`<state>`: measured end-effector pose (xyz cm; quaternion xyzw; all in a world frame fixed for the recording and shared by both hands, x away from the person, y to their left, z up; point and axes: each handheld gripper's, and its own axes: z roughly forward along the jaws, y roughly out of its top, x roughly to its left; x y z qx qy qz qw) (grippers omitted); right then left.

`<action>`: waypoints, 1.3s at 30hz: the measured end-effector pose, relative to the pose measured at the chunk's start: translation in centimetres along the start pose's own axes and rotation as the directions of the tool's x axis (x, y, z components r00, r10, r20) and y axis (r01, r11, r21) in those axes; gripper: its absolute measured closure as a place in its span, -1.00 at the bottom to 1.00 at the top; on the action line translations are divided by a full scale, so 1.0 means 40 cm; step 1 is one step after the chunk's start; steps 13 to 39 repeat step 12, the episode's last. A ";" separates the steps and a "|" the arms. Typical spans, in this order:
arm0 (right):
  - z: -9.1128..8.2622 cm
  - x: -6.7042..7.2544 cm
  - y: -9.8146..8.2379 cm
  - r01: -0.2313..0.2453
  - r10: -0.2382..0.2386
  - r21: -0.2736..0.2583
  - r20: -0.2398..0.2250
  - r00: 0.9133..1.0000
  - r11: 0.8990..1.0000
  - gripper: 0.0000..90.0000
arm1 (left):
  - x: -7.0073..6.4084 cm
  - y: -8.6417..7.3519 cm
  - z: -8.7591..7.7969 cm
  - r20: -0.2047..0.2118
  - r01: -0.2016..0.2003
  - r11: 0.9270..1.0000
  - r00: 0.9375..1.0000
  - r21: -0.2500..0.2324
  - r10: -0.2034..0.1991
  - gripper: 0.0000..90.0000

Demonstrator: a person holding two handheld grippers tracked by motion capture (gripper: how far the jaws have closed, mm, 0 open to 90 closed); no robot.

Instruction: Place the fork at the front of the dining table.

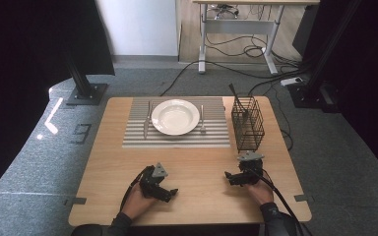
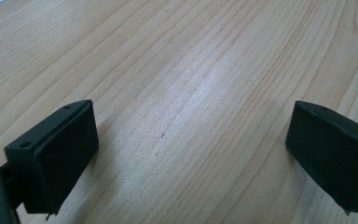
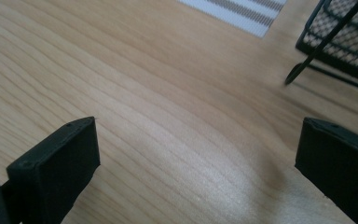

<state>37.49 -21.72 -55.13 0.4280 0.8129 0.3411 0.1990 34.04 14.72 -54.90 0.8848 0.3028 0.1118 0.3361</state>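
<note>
Left claw and right claw rest on wooden surface, both wide open, empty. Nearest thing: black wire basket, just beyond right claw, holding dark utensil. Basket probably light, stiff; best grip on top rim wire.

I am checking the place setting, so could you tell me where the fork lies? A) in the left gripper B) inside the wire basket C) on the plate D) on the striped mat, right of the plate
D: in the high view the fork lies on the striped mat, just right of the white plate.
</note>
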 end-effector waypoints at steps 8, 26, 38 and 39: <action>0.011 -0.012 -0.009 -0.037 0.038 0.018 -0.020 0.999 0.999 -1.00 | 0.000 0.000 0.000 0.000 0.000 1.000 1.000 0.000 0.000 -0.95; 0.011 -0.012 -0.009 -0.037 0.037 0.018 -0.021 0.999 0.999 -1.00 | 0.000 0.000 0.001 0.000 0.000 1.000 1.000 0.001 0.000 -0.96; 0.011 -0.012 -0.009 -0.037 0.037 0.018 -0.021 0.999 0.999 -1.00 | 0.000 0.000 0.001 0.000 0.000 1.000 1.000 0.001 0.000 -0.96; 0.011 -0.012 -0.009 -0.037 0.037 0.018 -0.021 0.999 0.999 -1.00 | 0.000 0.000 0.001 0.000 0.000 1.000 1.000 0.001 0.000 -0.96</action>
